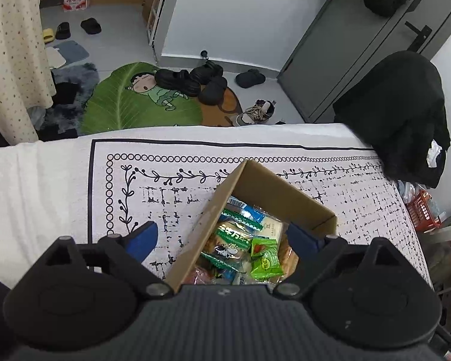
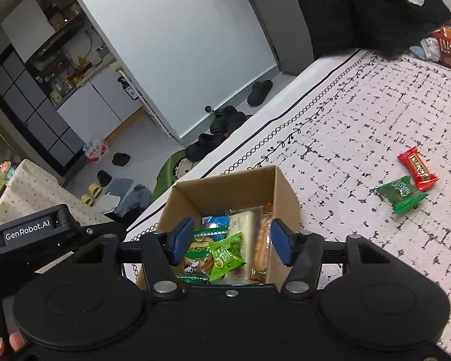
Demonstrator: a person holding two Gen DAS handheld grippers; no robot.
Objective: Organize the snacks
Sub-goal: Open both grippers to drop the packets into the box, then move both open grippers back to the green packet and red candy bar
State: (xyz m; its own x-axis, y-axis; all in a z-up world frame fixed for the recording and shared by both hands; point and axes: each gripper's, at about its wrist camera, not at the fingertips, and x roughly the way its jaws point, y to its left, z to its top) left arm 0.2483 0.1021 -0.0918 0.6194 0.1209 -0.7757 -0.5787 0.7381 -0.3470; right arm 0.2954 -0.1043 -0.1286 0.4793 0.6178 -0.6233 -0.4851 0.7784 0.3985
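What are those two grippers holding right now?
Nothing. The left gripper and right gripper are both open, above the snack box.

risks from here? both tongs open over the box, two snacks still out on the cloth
1. The left tongs straddle the cardboard box wall; closing could crush or tip it.
2. The right tongs hang open just above the bright green packet; they could snag it and drag packed snacks out.
3. The red snack and dark green snack overlap on the cloth, so one grasp may catch both.
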